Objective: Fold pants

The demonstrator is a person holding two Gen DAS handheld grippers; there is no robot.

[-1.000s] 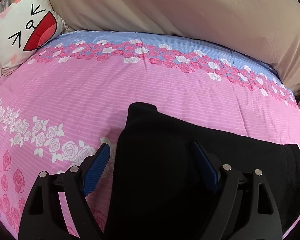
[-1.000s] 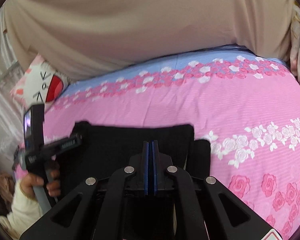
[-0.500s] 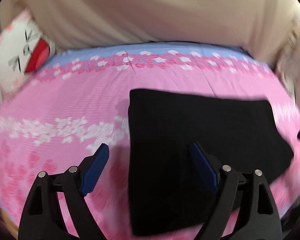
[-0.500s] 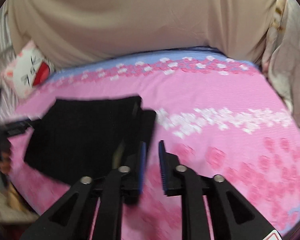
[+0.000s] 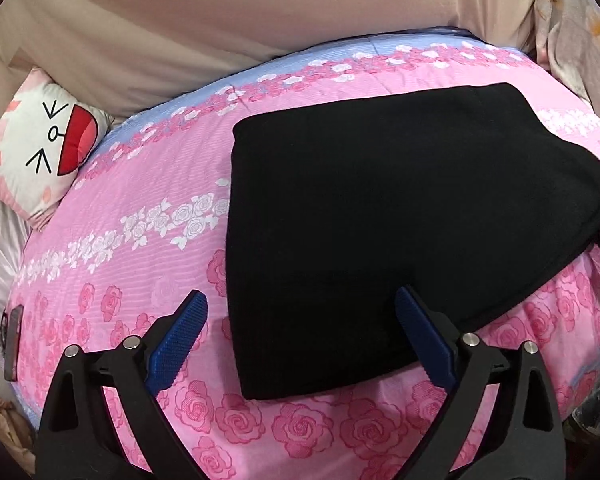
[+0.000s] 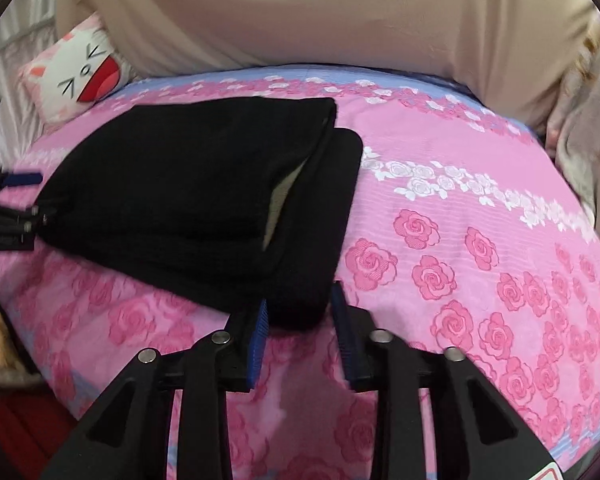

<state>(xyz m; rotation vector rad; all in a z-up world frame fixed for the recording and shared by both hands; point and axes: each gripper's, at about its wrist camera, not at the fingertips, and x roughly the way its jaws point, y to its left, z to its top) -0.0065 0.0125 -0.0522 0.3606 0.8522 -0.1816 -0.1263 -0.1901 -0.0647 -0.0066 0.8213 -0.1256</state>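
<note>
Gripping the folded pants [image 6: 188,200] at lower centre of the right view.
They lie on the bed [image 6: 480,208]; right gripper [image 6: 300,330] jaws, just closing, straddle the near corner unpinched; left gripper [image 5: 300,332] gapes, empty. Pinch every layer.

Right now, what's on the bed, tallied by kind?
Folded black pants: 1
Cat-face cushion: 1
Phone at the bed's edge: 1
Total: 3
</note>
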